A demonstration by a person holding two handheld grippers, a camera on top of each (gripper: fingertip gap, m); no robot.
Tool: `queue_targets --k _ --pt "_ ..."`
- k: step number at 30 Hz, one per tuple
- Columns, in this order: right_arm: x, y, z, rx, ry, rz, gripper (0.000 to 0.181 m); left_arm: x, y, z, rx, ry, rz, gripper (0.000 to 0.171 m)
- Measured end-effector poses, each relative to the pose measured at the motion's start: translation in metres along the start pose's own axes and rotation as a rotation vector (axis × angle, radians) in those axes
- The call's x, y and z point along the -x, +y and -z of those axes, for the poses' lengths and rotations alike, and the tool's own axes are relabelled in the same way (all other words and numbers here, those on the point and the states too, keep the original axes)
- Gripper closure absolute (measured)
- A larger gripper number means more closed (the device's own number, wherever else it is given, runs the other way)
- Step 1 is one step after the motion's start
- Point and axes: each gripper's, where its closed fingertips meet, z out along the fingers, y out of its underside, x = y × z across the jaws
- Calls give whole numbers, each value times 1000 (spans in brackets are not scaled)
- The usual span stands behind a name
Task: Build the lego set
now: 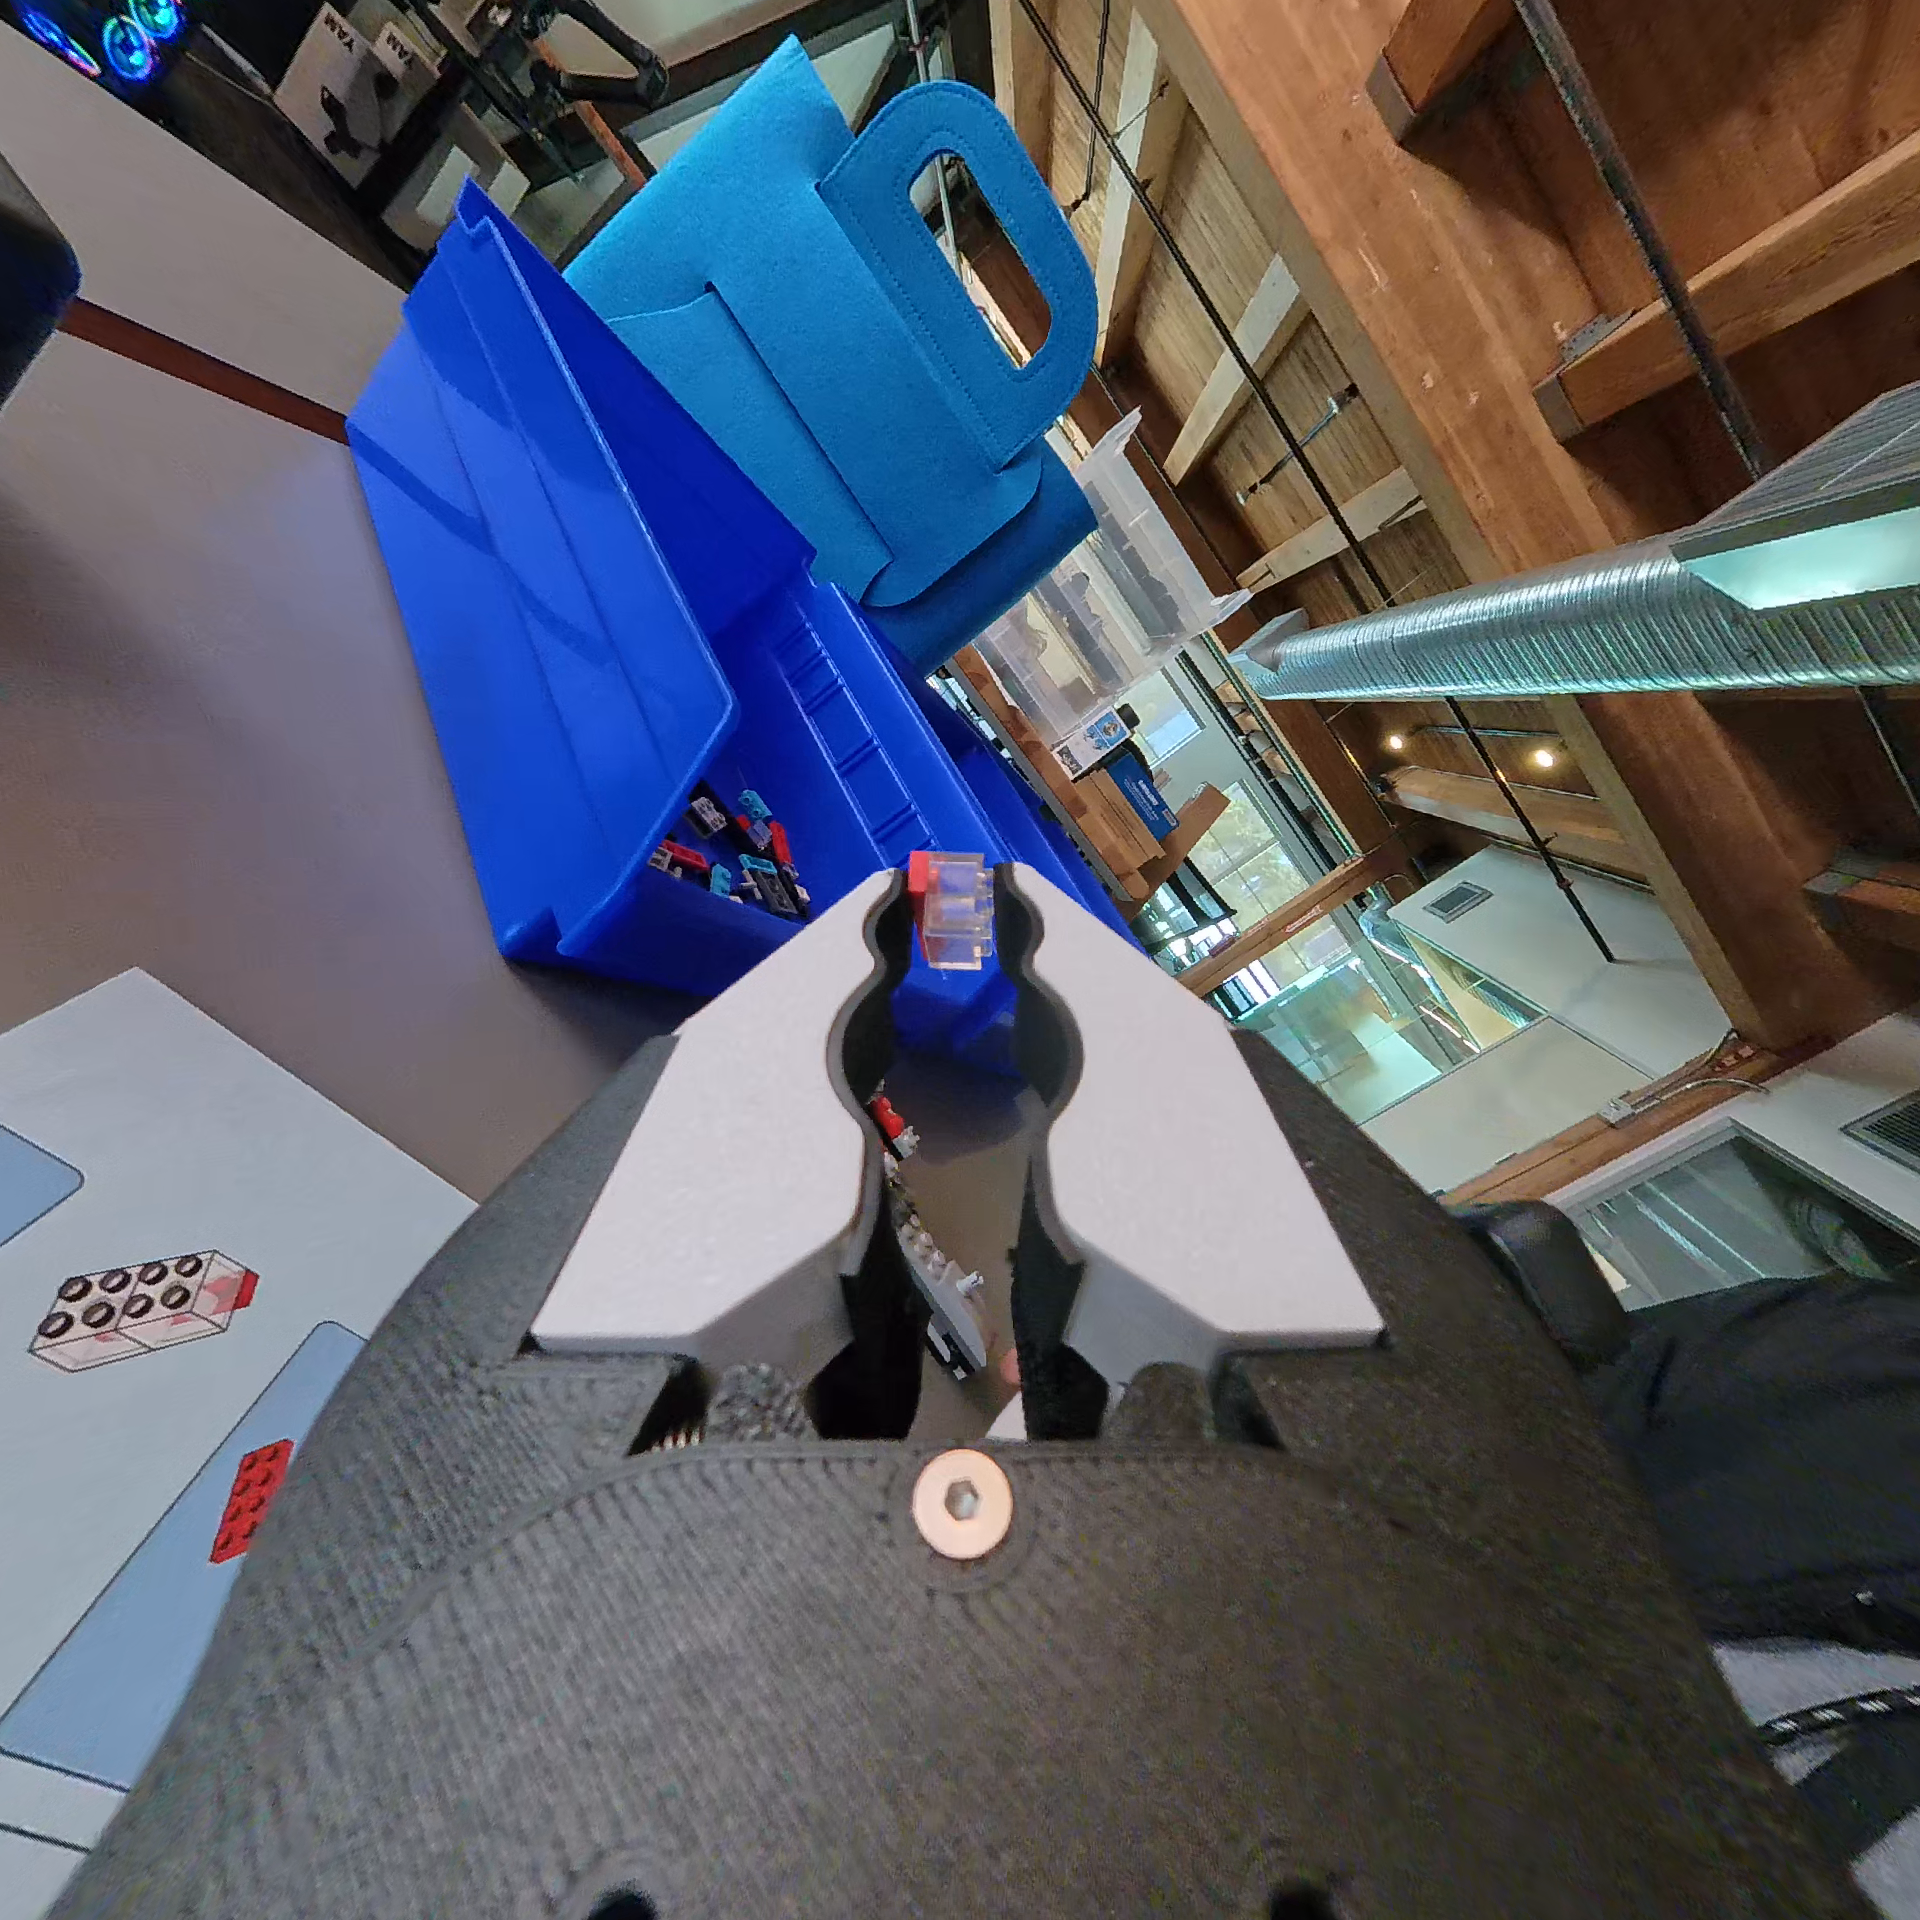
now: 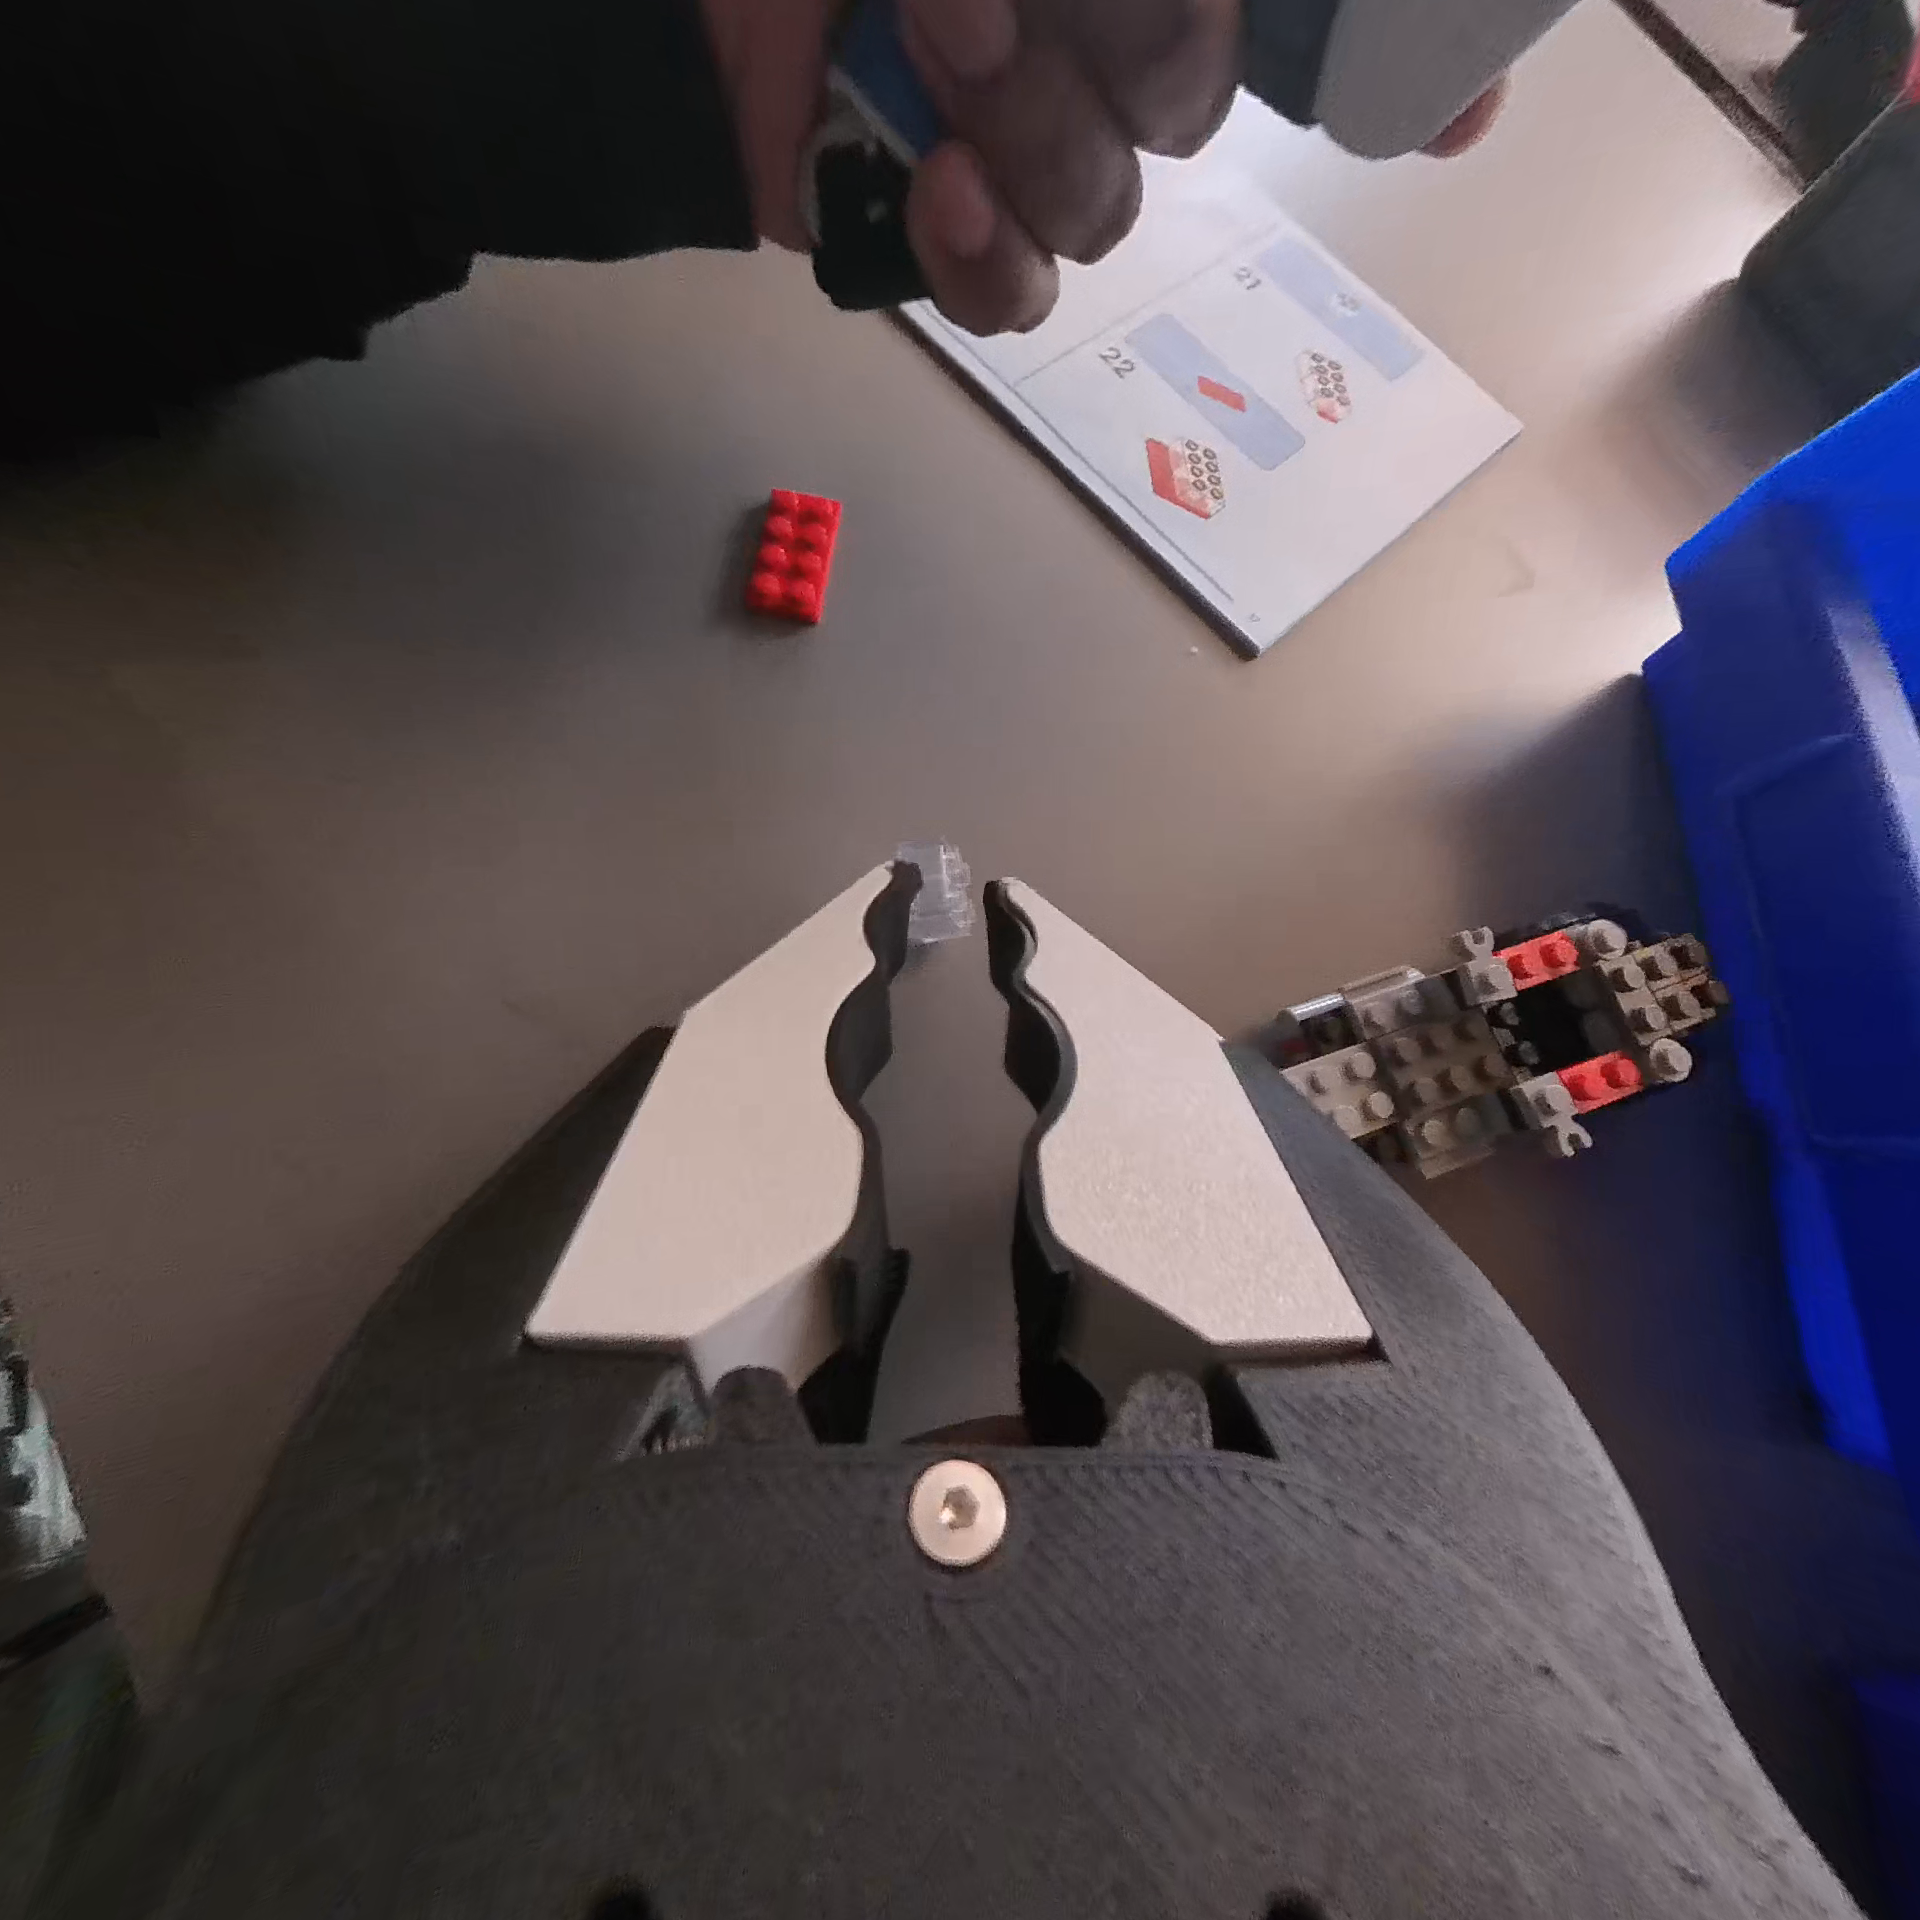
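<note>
My left gripper (image 1: 951, 894) is shut on a small assembly (image 1: 954, 909), a clear brick with a red piece on its left side, and holds it in the air in front of the blue bin. My right gripper (image 2: 940, 883) is low over the grey table, its jaws narrowly apart with a clear brick (image 2: 935, 899) pinched at the tips. A red 2x4 plate (image 2: 793, 556) lies flat on the table beyond it. The grey, black and red partial model (image 2: 1496, 1039) lies to the right, against the blue bin. The instruction sheet (image 2: 1226, 416) (image 1: 135, 1247) lies flat on the table.
An open blue bin (image 1: 582, 623) (image 2: 1808, 935) holds several loose pieces (image 1: 732, 842). A blue felt bag (image 1: 862, 343) stands behind it. A person's hand (image 2: 997, 156) holding the other gripper's handle hovers over the far table. The gap from one gripper's tips to the other's is roughly 20 cm. The red 2x4 plate (image 2: 793, 556) lies around 9 cm away from my right fingertips.
</note>
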Motion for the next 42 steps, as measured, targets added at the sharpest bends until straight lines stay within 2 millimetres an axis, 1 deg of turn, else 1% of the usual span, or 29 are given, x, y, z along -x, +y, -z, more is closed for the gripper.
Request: queue_targets --k 4,9,12,16,18,20,22,24,26,27,31,34,36,38,42 --pt "0 7 0 20 14 8 164 -1 -1 0 -2 3 -1 157" --pt "2 6 3 -3 0 -21 164 -1 0 -1 1 4 2 157" --pt "1 4 3 -21 -18 -40 158 0 2 -1 8 0 12 157" --pt "4 6 -4 8 -52 -27 151 6 7 -2 19 -14 56 157" --pt "4 7 -6 25 -64 -20 153 9 9 -2 23 -18 87 157" --pt "6 7 -8 29 -71 -4 160 12 10 -1 27 -22 115 157" --pt "6 5 -8 22 -73 4 160 14 11 -1 29 -25 134 157" --pt "1 -1 -5 -11 -61 -1 160 15 11 0 24 -18 162 156" --pt "-9 -15 4 -73 -48 -27 161 15 11 0 11 -2 198 156" --pt "-18 -24 9 -114 -28 -39 161 15 11 0 3 7 220 157" --pt "-72 -64 26 -232 124 -12 161 15 11 -2 -40 44 332 156" --pt "-103 -88 26 -271 206 38 161 18 12 -3 -67 41 384 156" --pt "-114 -97 19 -272 232 57 162 20 13 -3 -78 32 394 156" --pt "-122 -101 10 -265 253 75 162 21 13 -3 -83 28 399 156" --pt "-126 -97 -5 -244 242 72 162 23 15 -4 -81 19 394 156"
